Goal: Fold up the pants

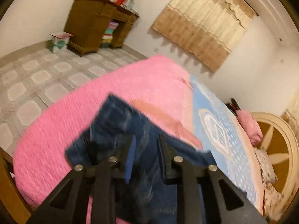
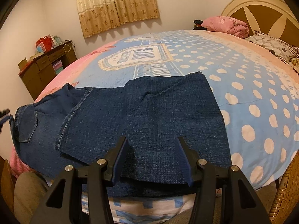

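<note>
pants (image 2: 142, 115): dark blue denim, matt, coarse woven grain, lighter topstitching on seams and pocket. Under them, sheet (image 2: 252, 100): smooth matt cotton-like cloth, blue with white dots. Left of the pants, pink blanket (image 1: 56, 136): ribbed, rough knit-like texture. Right gripper (image 2: 152, 158): matt black plastic arms, shiny metal pivot pins, ridged blue pads (image 2: 184, 160). Left gripper (image 1: 146, 149): same build. Beyond the pants, cabinet (image 1: 89, 24): brown wood, low sheen; curtain (image 2: 115, 5): thin patterned beige cloth.
</note>
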Demonstrator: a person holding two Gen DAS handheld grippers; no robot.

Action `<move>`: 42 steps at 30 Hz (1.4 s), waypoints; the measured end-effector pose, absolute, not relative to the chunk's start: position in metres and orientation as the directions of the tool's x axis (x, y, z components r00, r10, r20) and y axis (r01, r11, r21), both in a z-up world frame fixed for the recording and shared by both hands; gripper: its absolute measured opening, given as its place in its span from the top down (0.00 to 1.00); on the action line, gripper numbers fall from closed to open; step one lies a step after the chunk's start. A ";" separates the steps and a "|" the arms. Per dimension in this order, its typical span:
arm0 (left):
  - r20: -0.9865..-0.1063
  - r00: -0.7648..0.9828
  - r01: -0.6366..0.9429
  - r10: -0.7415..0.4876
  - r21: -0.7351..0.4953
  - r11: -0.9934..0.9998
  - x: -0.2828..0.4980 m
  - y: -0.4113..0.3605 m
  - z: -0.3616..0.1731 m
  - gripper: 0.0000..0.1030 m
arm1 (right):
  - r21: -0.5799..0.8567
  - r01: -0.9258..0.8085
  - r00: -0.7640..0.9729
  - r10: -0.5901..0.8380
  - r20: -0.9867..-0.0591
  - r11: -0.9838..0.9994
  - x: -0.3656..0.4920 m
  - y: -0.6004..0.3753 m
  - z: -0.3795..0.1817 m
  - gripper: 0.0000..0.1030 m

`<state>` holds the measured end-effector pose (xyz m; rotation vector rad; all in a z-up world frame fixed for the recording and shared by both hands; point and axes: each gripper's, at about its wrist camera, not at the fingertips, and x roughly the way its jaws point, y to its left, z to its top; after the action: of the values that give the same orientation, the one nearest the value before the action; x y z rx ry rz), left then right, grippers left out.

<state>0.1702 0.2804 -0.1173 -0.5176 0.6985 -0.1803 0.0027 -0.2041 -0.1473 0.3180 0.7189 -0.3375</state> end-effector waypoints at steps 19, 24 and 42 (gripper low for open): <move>-0.714 0.648 -0.227 -0.267 -0.515 0.826 0.109 0.315 -0.191 0.29 | 0.274 -0.160 0.779 0.292 -0.555 0.948 0.128 -0.070 -0.062 0.29; -0.701 0.658 -0.263 -0.275 -0.556 0.788 0.125 0.316 -0.207 0.29 | 0.296 -0.433 0.600 0.517 -0.610 0.851 0.240 0.035 -0.035 0.27; -0.524 0.772 -0.139 -0.358 -0.690 0.711 0.125 0.327 -0.201 0.32 | 0.011 -0.643 0.437 0.378 -0.816 0.766 0.372 0.193 -0.096 0.78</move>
<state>0.1254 0.3269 -0.2010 -0.7858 0.6944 -0.1333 0.3723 0.1929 -0.0962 -0.3232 0.9187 0.6484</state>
